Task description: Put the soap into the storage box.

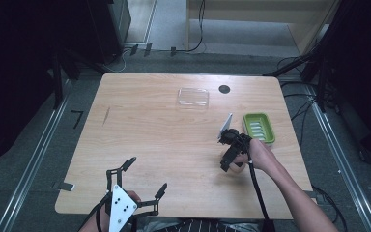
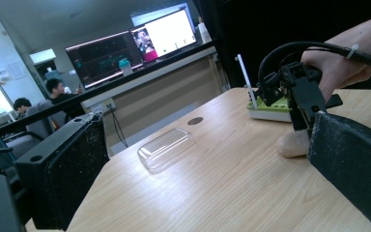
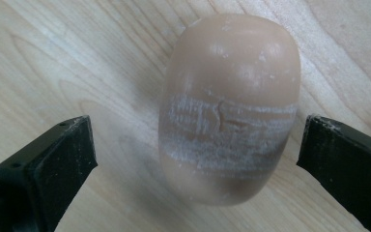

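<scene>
The soap lies flat on the wooden counter, on its right part and toward the near edge. In the right gripper view it sits between the two black jaws of the right hand-held gripper, which stand apart with a gap on each side; neither touches the soap. A pale scuffed band runs across the soap's middle.

In the high view the right hand-held gripper points down at the counter with the soap under it, mostly hidden by the gripper and the hand. Just beyond the hand, near the counter's right edge, lies a green soap dish with a ribbed white insert. A grey plate on the gripper rises beside the dish.

Farther back, near the middle of the far edge, a clear plastic lid rests on the counter, well apart from the soap. A dark round hole lies just to its right. Nothing stands between the soap and the dish except the gripper itself.

The left hand-held gripper hovers at the near left edge of the counter, jaws wide apart and holding nothing, well apart from everything else. Its own view looks across the counter to the lid, the dish and the soap.
</scene>
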The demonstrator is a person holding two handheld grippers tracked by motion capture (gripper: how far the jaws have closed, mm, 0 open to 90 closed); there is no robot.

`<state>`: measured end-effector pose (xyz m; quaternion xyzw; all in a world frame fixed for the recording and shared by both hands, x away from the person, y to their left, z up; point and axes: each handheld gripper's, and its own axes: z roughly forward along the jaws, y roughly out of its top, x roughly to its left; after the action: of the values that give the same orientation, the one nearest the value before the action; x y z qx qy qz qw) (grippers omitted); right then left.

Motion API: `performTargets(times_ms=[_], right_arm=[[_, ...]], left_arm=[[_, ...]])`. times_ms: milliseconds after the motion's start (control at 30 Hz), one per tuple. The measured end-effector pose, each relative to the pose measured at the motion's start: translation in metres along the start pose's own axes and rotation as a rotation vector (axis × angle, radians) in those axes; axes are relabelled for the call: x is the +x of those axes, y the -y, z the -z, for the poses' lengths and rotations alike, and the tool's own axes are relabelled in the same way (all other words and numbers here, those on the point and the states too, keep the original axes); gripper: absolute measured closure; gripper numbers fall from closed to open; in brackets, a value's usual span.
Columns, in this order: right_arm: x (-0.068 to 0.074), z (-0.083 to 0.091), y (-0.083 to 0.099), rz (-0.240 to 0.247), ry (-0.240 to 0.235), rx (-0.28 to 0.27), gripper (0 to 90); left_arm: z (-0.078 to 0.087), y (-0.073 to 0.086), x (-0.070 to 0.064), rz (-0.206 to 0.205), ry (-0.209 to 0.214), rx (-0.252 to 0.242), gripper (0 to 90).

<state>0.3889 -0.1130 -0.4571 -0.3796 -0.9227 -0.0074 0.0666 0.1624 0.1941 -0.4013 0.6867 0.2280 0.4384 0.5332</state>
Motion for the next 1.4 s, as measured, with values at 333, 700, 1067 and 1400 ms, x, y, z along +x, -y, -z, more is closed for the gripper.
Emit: performTargets(times_ms=[333,700,1067,1400], right_arm=[[0.000,-0.010,-0.004,-0.005,0.015,0.010,1.5],[0.004,-0.012,-0.004,-0.020,0.050,0.005,14.9],[0.004,-0.012,-0.004,-0.038,0.077,-0.007,18.8],[0.003,-0.010,-0.002,-0.057,0.102,-0.023,29.6]], left_arm=[[0.000,0.000,0.000,0.001,0.000,0.001,1.1],[0.000,0.000,0.000,0.001,0.001,0.000,1.1],[0.000,0.000,0.000,0.001,0.000,0.000,1.1],[0.001,0.000,0.000,0.002,0.000,-0.001,1.1]])
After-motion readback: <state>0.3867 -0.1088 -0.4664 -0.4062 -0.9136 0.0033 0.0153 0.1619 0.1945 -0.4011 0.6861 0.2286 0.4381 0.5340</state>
